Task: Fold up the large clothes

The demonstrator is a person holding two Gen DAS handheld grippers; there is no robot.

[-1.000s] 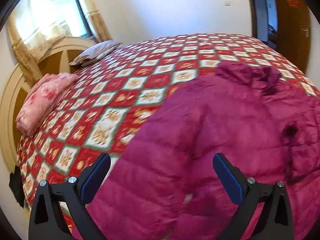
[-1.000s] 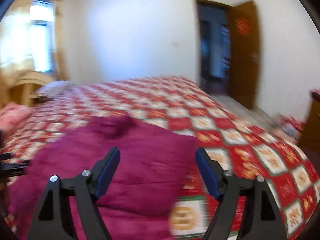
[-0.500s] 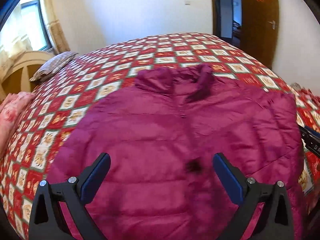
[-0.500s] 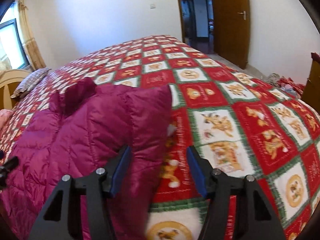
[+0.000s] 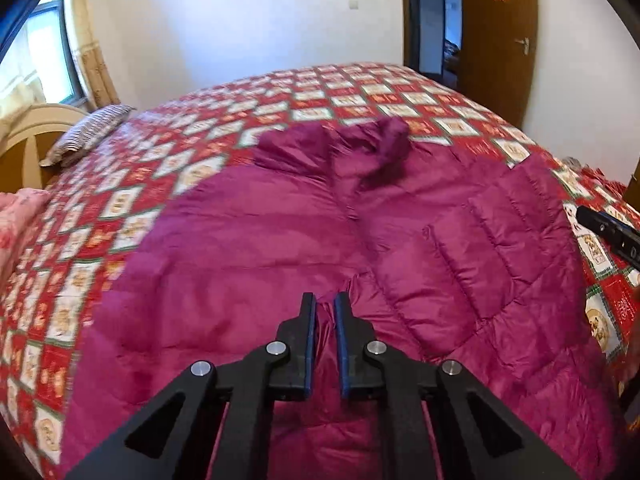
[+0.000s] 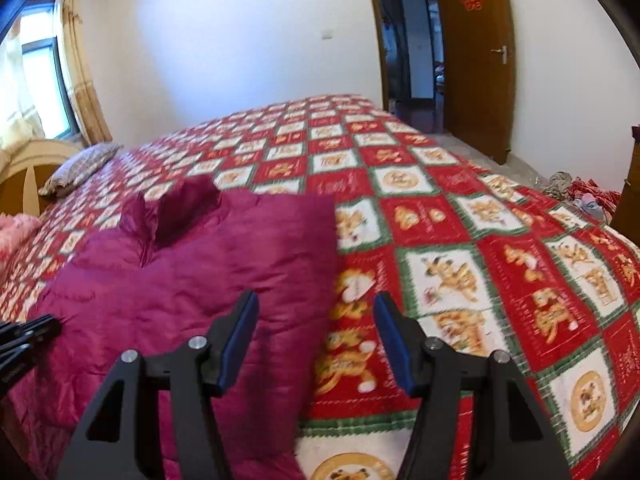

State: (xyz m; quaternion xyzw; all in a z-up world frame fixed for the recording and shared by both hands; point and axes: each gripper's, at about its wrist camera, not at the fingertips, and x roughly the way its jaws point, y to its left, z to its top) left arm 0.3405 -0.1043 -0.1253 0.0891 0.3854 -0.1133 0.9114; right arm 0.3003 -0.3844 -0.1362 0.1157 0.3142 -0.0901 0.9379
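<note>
A magenta puffer jacket (image 5: 280, 248) lies spread front-up on the bed, its collar toward the far side. My left gripper (image 5: 324, 308) sits low over the jacket's middle near the front seam. Its jaws are shut, with a ridge of the fabric pinched between them. In the right wrist view the jacket (image 6: 192, 264) fills the left half. My right gripper (image 6: 316, 304) is open and straddles the jacket's right edge, one finger over the fabric and the other over the quilt. Each gripper shows at the edge of the other's view: the right gripper (image 5: 608, 234) and the left gripper (image 6: 28, 332).
A red, white and green patterned quilt (image 6: 480, 240) covers the bed. A striped pillow (image 5: 88, 132) and a pink pillow (image 5: 20, 216) lie by the wooden headboard (image 5: 28, 128). A brown door (image 6: 476, 60) stands open at the right, and loose clothes (image 6: 580, 192) lie on the floor.
My left gripper has swung from the jacket's left edge to its middle and gone from wide open to shut. My right gripper has sunk toward the jacket's right edge, and its jaws have narrowed.
</note>
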